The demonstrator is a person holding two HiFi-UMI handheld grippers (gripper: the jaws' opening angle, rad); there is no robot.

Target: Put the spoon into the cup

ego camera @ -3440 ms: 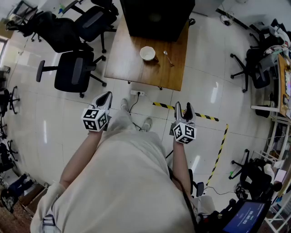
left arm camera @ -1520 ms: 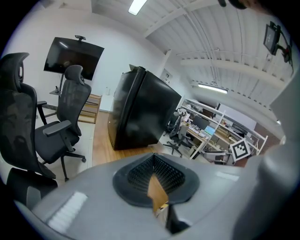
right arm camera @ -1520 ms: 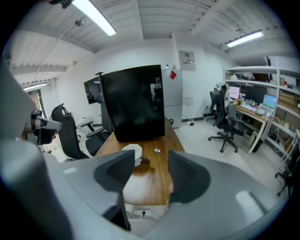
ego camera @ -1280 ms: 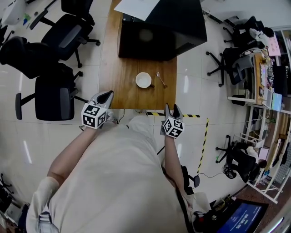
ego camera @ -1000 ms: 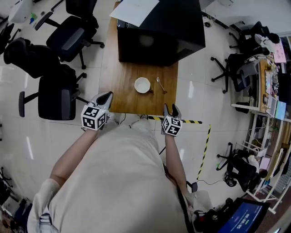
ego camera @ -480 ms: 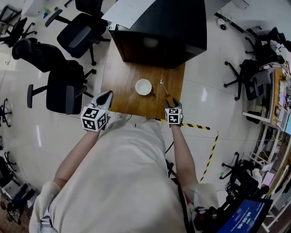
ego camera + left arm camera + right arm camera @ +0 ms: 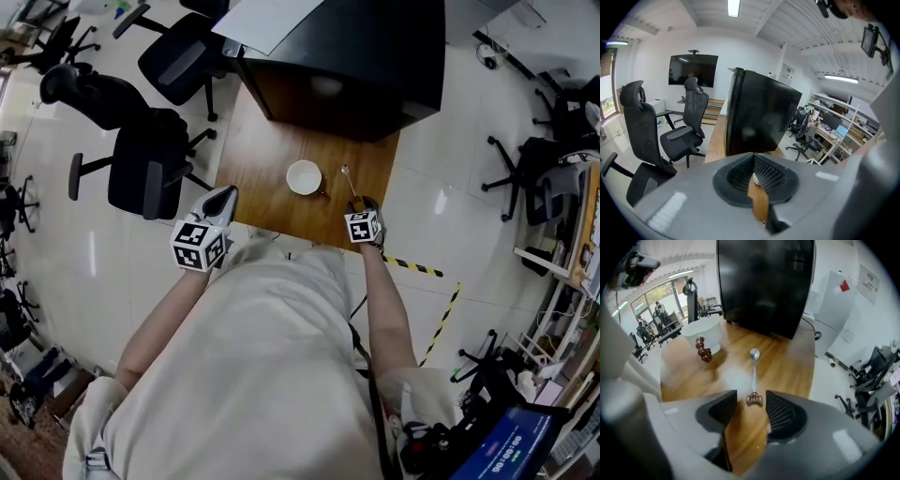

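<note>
Tally from the head view: singles on the table, chairs in the plural.
Table: 1, wooden, at 12 o'clock. On it: cup 1, white; spoon 1, at the cup's 3 o'clock. Black cabinet: 1, at the table's far end, with 1 white sheet on top. Office chairs: 3 black ones grouped at 10 to 11 o'clock; others at the 3 and 9 o'clock edges, too cut off to count. Striped floor tape: 2 strips, 4 o'clock.
</note>
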